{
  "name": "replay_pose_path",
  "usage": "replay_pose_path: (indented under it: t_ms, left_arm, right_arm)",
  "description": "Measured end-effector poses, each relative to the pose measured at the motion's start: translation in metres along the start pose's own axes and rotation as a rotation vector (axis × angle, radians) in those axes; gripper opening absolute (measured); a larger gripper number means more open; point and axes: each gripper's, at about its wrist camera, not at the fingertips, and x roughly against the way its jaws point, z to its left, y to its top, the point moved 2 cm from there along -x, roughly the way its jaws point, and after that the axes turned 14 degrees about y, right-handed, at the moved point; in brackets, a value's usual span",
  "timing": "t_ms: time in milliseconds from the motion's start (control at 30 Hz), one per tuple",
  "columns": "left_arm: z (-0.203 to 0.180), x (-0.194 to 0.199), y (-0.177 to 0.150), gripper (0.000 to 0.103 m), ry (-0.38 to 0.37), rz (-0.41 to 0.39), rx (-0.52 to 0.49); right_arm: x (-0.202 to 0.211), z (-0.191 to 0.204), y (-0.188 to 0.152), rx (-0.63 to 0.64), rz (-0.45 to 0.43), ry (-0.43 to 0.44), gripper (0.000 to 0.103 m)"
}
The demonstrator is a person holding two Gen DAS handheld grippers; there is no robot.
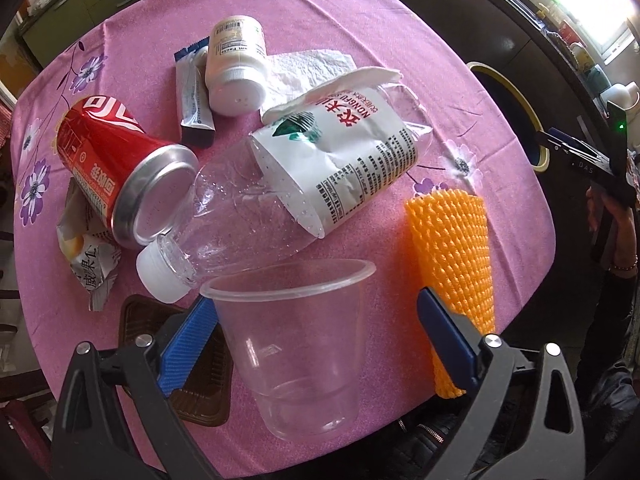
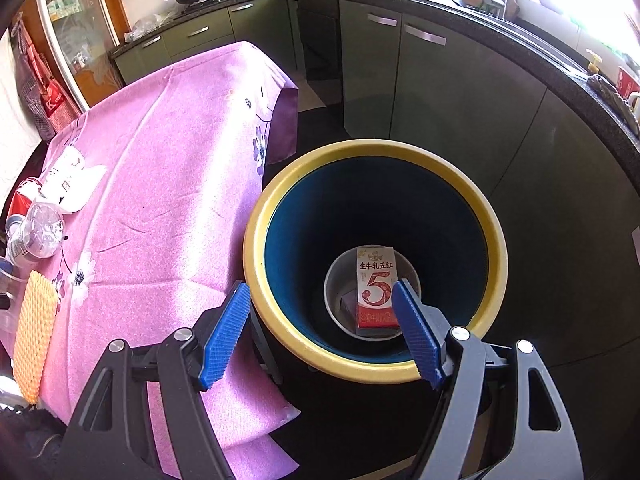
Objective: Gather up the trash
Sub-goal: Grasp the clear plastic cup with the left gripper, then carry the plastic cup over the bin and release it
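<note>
Pink tablecloth (image 1: 360, 20) still holds most trash, only a carton (image 2: 376, 286) binned; left gripper (image 1: 316, 336) straddles a cup (image 1: 296, 344) ungripped, right gripper (image 2: 320, 334) spread empty.

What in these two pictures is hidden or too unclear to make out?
- Brown tray, left wrist view: mostly hidden behind the left tool and the clear cup.
- Snack wrapper, left wrist view: partly under the red can.
- Dark item under the red carton in the bin, right wrist view: unidentifiable.
- Foam net, right wrist view: cut off at the edge.
</note>
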Motion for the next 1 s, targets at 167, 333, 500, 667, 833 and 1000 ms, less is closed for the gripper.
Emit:
replay_pose_path:
  t_ms: [167, 333, 500, 667, 833, 1000]
  left_arm:
    - [-0.001, -0.011, -0.001, 0.065, -0.009, 0.039, -0.014]
    - [-0.005, -0.007, -0.001, 0.063, -0.017, 0.024, -0.034]
    - [-0.007, 0.007, 0.001, 0.062, -0.024, -0.01, -0.053]
    - [-0.005, 0.027, 0.003, 0.062, -0.035, -0.048, -0.069]
    - [-0.019, 0.054, 0.011, 0.062, -0.054, -0.104, -0.119]
    - [-0.059, 0.089, 0.038, 0.062, -0.105, -0.197, -0.214]
  right_arm:
    - [-0.003, -0.001, 0.0, 0.001, 0.006, 0.003, 0.073]
    - [-0.004, 0.0, 0.001, 0.002, 0.01, 0.003, 0.073]
    - [-0.004, 0.002, 0.001, 0.001, 0.007, 0.009, 0.073]
    - [-0.001, 0.003, 0.0, -0.002, 0.001, 0.011, 0.073]
    - [0.007, 0.001, -0.003, -0.013, -0.014, 0.01, 0.073]
    - [0.026, -0.009, -0.009, -0.035, -0.049, -0.005, 0.073]
